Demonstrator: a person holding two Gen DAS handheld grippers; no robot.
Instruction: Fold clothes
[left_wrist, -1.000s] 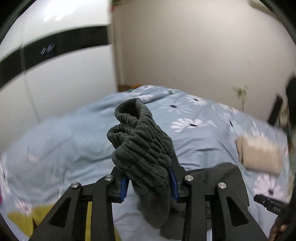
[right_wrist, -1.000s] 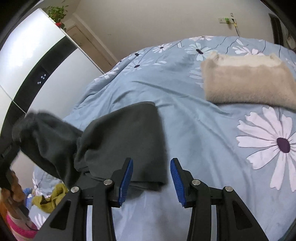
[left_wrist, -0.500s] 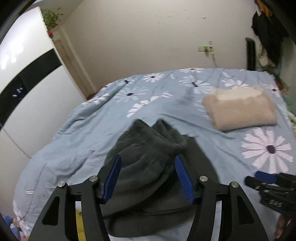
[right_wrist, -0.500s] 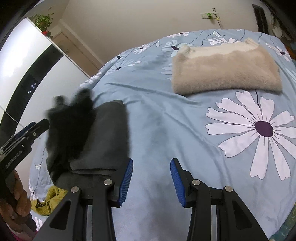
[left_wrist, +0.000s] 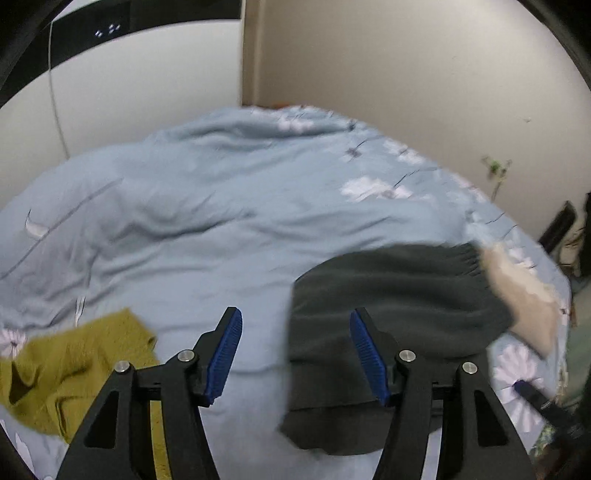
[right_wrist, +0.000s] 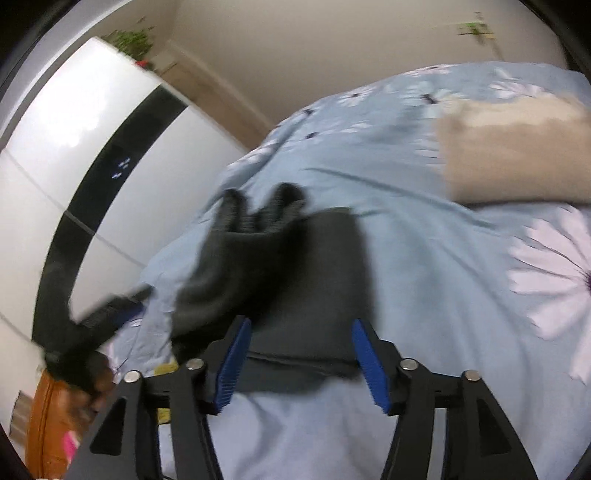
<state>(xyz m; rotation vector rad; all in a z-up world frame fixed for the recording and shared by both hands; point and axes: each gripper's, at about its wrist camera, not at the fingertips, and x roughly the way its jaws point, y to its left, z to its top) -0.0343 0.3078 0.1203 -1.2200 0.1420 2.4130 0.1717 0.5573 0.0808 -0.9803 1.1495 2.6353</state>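
Note:
A dark grey fleece garment (left_wrist: 391, 295) lies folded on the blue flowered bedcover (left_wrist: 207, 221). My left gripper (left_wrist: 295, 354) is open and empty, just left of the garment's near edge. In the right wrist view the same garment (right_wrist: 295, 266) lies ahead of my right gripper (right_wrist: 301, 363), which is open and empty over its near edge. A folded beige sweater (right_wrist: 517, 147) lies to the far right; it also shows in the left wrist view (left_wrist: 524, 295). The left gripper shows blurred at the left of the right wrist view (right_wrist: 99, 325).
An olive-yellow garment (left_wrist: 70, 365) lies crumpled at the near left of the bed. A white wardrobe with a black band (right_wrist: 92, 155) stands left of the bed. A plain wall (left_wrist: 406, 74) is behind the bed.
My left gripper let go of the grey garment, which now lies folded over on the bed, and swung left. My right gripper opened wider and moved closer over the garment.

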